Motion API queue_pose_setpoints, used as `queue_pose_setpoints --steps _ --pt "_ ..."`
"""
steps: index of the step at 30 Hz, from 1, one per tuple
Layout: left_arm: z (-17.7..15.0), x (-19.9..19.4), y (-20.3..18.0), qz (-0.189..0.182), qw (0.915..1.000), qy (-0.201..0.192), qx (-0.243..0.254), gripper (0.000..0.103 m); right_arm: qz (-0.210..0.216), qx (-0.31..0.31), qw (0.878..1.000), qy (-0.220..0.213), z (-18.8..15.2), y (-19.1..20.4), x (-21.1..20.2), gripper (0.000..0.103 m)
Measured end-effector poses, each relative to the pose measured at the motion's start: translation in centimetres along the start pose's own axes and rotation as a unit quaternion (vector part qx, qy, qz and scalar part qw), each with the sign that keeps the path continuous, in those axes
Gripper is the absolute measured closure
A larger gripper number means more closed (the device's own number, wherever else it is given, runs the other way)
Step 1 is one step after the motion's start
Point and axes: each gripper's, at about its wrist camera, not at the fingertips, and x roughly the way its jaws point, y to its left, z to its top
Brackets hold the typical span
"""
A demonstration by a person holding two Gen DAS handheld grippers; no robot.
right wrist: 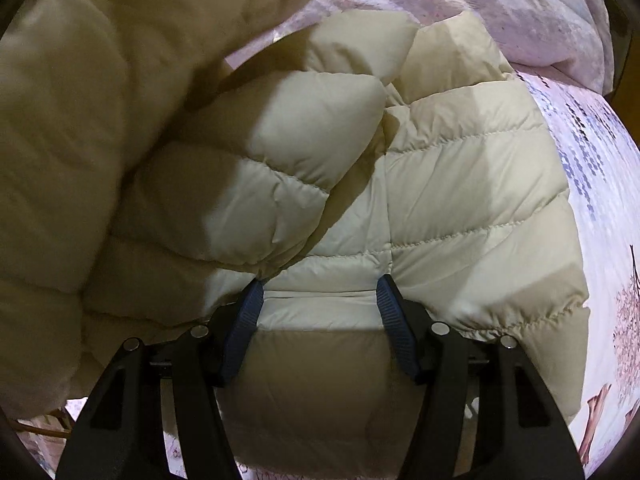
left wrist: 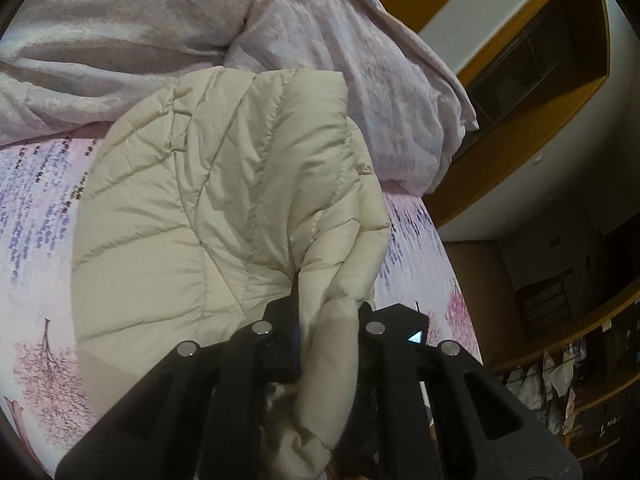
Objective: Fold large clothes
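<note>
**Cream quilted jacket pinched on one side, straddled on the other**

Nearest in the left wrist view, the left gripper (left wrist: 326, 316) has its black jaws pressed almost together on a bunched fold of the cream quilted puffer jacket (left wrist: 224, 200); the fabric rises out of the pinch toward 12 o'clock and also trails down toward 6 o'clock between the linkages. Past the pinch, the rest of the jacket spreads toward 10 o'clock across the pink bedsheet printed with blossom trees and lines of dark script (left wrist: 36, 208). Farther, from 11 to 1 o'clock, lies a rumpled pale pink duvet (left wrist: 320, 40). At 2 o'clock stands a wooden shelf unit (left wrist: 536, 80) against a white wall.

In the right wrist view, the right gripper (right wrist: 320, 308) stands spread, its blue ribbed pads (right wrist: 242, 328) on either side of a jacket panel near a seam; whether they actually press it is hard to judge. A raised, blurred part of the jacket fills 9 to 11 o'clock. The bedsheet shows at 3 o'clock, the duvet at 1 o'clock.
</note>
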Motion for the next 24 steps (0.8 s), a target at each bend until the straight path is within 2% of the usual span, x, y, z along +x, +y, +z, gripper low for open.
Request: queue_pose_setpoints --steps 8,12,15,18,20,24 --pt "-0.6 2.7 -1.6 0.002 0.9996 0.027 0.012 0.087 0.008 0.014 1.0 -0.022 -0.1 -1.8 -2.1 0.041" --pt "-0.8 3.9 -2.4 0.007 0.9991 0.038 0.017 0.086 -0.007 0.029 0.999 -0.041 -0.3 -3.0 -3.6 0.041" --pt "-1.1 4.6 -3.2 0.006 0.9985 0.049 0.022 0.081 -0.016 0.044 0.998 -0.05 -0.1 -4.5 -4.7 0.041" --pt "-1.4 4.5 -4.3 0.0 0.9981 0.053 0.03 0.071 -0.025 0.056 0.997 -0.057 -0.2 -5.5 -5.6 0.041" --pt "-1.6 4.1 -5.2 -0.009 0.998 0.05 0.038 0.059 -0.03 0.06 0.996 -0.06 -0.8 -5.9 -5.9 0.041" --pt "-1.5 2.5 -6.1 -0.022 0.998 0.037 0.046 0.053 -0.042 0.064 0.995 -0.069 -0.8 -6.4 -7.2 0.041"
